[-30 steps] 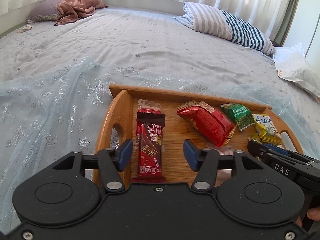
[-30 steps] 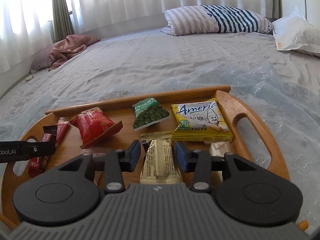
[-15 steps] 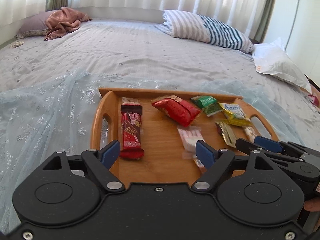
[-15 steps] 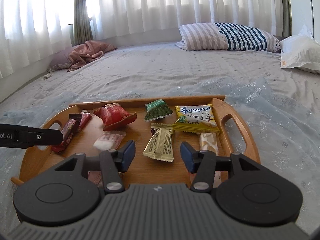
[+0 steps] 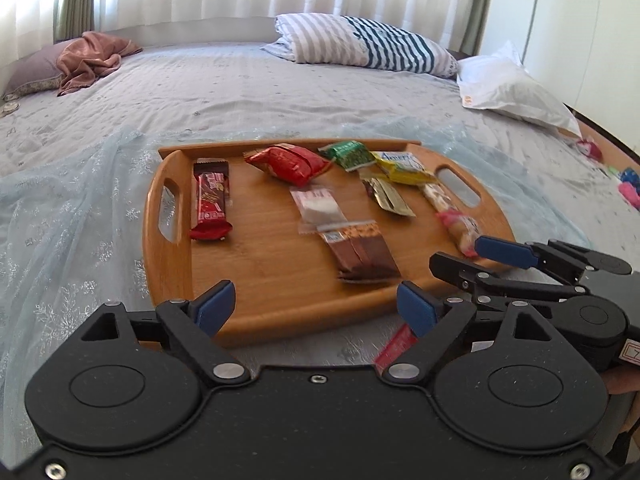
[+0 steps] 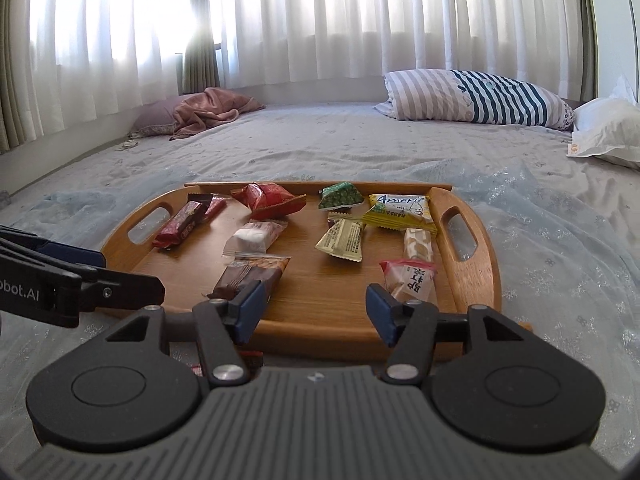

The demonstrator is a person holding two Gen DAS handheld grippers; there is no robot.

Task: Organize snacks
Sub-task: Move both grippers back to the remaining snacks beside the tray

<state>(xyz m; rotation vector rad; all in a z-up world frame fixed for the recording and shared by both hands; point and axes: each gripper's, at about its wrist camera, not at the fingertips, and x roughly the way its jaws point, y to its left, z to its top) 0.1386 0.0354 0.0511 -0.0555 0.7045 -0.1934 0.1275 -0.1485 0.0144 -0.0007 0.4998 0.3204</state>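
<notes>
My left gripper (image 5: 316,306) hangs over the near edge of the wooden tray (image 5: 280,280), its jaws opening with nothing between them. My right gripper (image 6: 314,308) does the same at the tray's near rim, jaws opening and empty; in the left wrist view only its fingers show, jutting in from the right. The snacks lie spread on the tray: a dark red chocolate bar (image 5: 211,200) by the left handle, a red bag (image 5: 288,162) and a green packet (image 6: 341,195) at the back, a yellow packet (image 6: 398,210) near the right handle, and a brown wafer pack (image 6: 250,274) towards the front. One red wrapper (image 5: 396,346) lies off the tray on the bedspread (image 5: 240,92), mostly hidden behind my left gripper's finger, so I cannot read it. The small print on the packets is too blurred to make out.
</notes>
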